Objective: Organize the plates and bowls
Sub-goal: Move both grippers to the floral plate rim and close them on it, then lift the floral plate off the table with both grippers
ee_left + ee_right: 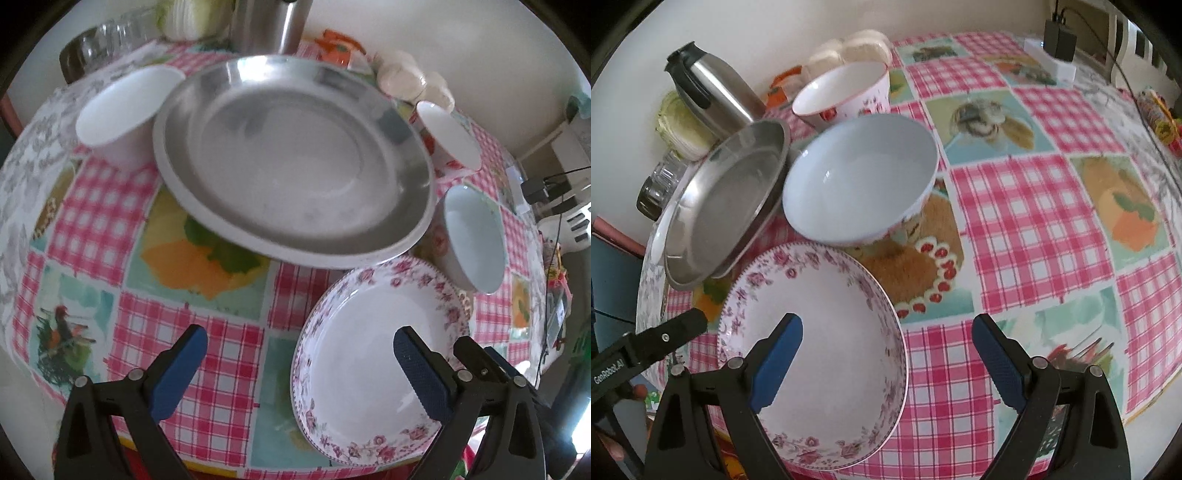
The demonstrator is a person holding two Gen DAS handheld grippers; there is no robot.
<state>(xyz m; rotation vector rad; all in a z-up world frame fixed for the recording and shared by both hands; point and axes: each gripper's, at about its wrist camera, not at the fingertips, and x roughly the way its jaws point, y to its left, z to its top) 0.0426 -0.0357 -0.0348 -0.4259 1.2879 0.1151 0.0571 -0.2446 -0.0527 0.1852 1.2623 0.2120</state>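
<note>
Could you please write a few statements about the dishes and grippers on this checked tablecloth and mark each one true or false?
1. The round stainless-steel plate is empty. True.
2. The pale blue ceramic bowl is stacked inside the white plate with the pink floral rim. False: it stands on the tablecloth beside that plate.
3. The right gripper is open and holds nothing. True.
4. The left gripper is shut on the floral plate's rim. False: its jaws stand wide open, holding nothing.
5. A stainless-steel jug with a black lid stands behind the steel plate. True.
</note>
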